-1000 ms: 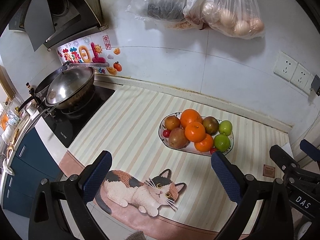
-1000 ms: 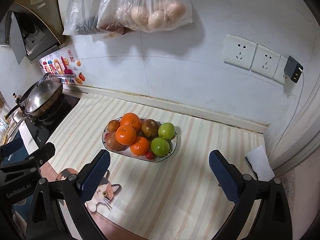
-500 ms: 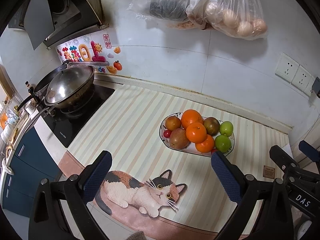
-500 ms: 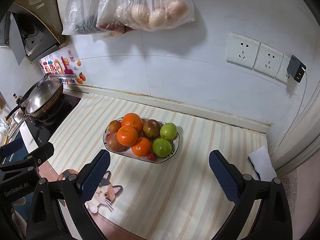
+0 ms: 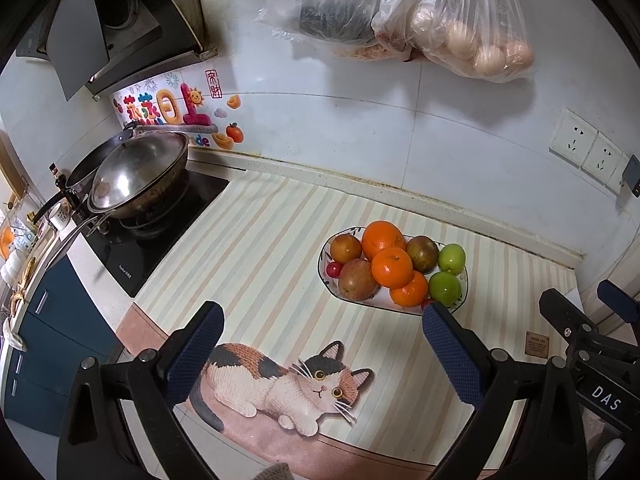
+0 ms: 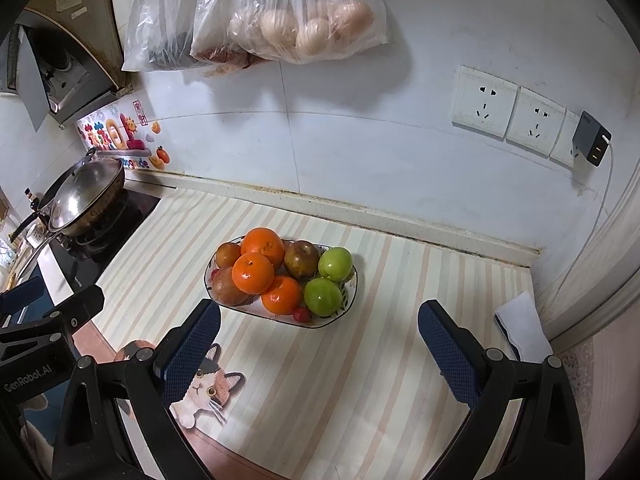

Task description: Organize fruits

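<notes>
Since a second ago both views have drifted only slightly; the fruits have not shifted. All fruits (image 6: 280,276) lie heaped in the oval plate (image 6: 347,309) near the worktop's back edge. Left tongs (image 5: 320,354) and right tongs (image 6: 318,344) gape wide, holding nothing, both hovering nearer the front edge, well apart from the plate. Judgement: this fits either fruit awaiting sorting or fruit already gathered.

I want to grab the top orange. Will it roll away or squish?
The top orange is round and sits on other fruit in the bowl, so a nudge would probably roll it off. Its skin looks firm, so it likely won't squish. Its neighbours may shift when it lifts.
</notes>
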### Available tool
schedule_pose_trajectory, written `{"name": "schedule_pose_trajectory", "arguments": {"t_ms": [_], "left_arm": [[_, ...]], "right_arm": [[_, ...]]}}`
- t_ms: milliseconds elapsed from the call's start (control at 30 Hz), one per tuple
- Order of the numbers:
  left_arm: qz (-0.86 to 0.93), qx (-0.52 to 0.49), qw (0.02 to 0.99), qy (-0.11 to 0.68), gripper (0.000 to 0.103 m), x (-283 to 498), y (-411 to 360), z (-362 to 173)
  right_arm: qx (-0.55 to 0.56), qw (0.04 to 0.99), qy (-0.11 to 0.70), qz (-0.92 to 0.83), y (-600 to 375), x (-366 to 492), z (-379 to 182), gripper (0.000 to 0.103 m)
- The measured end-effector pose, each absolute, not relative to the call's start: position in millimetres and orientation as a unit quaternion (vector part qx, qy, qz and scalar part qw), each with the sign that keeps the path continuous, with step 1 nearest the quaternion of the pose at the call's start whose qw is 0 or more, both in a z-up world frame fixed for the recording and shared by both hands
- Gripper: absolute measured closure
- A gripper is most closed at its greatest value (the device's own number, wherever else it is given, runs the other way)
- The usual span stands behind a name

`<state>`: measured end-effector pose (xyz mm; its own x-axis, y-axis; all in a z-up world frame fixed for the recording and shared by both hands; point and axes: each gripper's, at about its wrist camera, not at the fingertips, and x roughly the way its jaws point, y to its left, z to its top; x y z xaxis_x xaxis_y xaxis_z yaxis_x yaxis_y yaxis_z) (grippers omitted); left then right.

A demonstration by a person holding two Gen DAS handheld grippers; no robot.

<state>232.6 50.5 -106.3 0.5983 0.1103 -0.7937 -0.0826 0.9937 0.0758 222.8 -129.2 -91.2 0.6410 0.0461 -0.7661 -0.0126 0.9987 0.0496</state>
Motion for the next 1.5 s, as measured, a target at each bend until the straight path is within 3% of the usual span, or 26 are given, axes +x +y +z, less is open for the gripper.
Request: {"name": "schedule_pose_trajectory", "arguments": {"t_ms": [1500], "left_arm": [[0.048,0.016,0.896,0.442,0.001,224.9,49.1,-104.5]], "right_arm": [[0.02,0.906,0.423,0.008,-127.7,213.1,-87.0,0.002]]}}
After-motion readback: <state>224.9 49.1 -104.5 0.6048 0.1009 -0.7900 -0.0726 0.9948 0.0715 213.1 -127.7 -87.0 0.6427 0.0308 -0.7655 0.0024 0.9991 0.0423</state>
